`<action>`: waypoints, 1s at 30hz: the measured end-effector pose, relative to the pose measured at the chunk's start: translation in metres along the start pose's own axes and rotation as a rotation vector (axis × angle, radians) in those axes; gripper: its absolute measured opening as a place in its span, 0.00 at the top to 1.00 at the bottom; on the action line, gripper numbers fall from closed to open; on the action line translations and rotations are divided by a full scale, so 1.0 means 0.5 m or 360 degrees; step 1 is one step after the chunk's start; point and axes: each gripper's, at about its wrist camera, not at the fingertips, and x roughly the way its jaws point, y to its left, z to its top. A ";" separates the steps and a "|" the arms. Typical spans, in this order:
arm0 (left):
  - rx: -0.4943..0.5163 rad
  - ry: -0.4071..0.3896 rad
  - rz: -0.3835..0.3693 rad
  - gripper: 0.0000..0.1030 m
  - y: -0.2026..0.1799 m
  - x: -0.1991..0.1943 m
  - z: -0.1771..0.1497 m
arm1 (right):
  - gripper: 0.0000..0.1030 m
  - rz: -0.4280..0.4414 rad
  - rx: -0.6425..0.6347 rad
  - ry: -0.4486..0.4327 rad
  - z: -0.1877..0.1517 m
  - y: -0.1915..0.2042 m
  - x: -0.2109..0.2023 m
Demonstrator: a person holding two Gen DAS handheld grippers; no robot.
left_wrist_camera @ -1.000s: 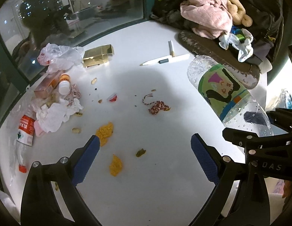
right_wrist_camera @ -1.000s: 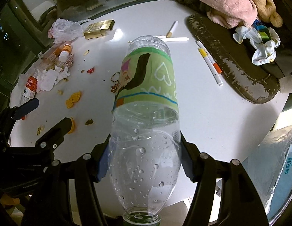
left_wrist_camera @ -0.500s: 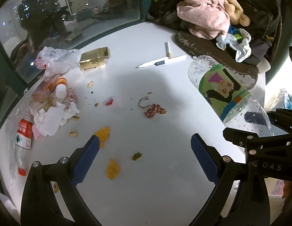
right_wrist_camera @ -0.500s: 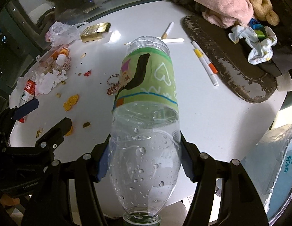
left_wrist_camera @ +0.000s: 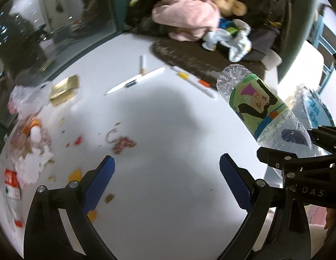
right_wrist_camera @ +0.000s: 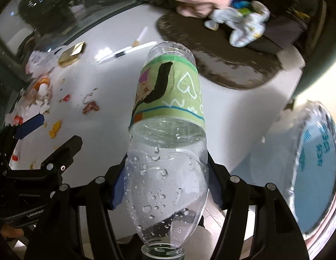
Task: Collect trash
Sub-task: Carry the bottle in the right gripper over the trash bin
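Observation:
My right gripper [right_wrist_camera: 167,186] is shut on a clear plastic bottle [right_wrist_camera: 168,99] with a green drawn-on label, held neck towards the camera and base pointing away. In the left wrist view the same bottle [left_wrist_camera: 256,101] hangs at the right, over the edge of the white table [left_wrist_camera: 168,112]. My left gripper [left_wrist_camera: 165,164] stands open above the table with nothing between its blue pads [left_wrist_camera: 98,184]. Beyond the table edge on the right is a clear plastic bag with blue print [right_wrist_camera: 309,173].
Litter lies along the table's left side: crumpled tissue [left_wrist_camera: 31,164], a small orange-capped bottle [left_wrist_camera: 34,127], a gold box [left_wrist_camera: 64,88], red-white string [left_wrist_camera: 122,145] and orange scraps [left_wrist_camera: 74,174]. Pens [left_wrist_camera: 135,80], a dark mat [left_wrist_camera: 200,62] and piled clothes [left_wrist_camera: 189,19] are at the back.
Both grippers have slid to the right along the table, the right one still gripping the bottle. The litter has shifted left in view and the plastic bag now looms larger.

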 end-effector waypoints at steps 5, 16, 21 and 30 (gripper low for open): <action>0.0099 -0.0016 -0.0092 0.09 -0.067 0.010 0.023 | 0.41 -0.0063 0.0106 -0.0023 -0.015 -0.058 -0.020; 0.0291 -0.0082 -0.0231 0.09 -0.187 0.011 0.077 | 0.41 -0.0182 0.0322 -0.0098 -0.039 -0.176 -0.070; 0.0310 -0.0084 -0.0249 0.09 -0.201 0.014 0.081 | 0.41 -0.0193 0.0348 -0.0095 -0.045 -0.192 -0.073; 0.0287 -0.0062 -0.0232 0.09 -0.182 0.019 0.079 | 0.41 -0.0172 0.0332 -0.0079 -0.035 -0.179 -0.059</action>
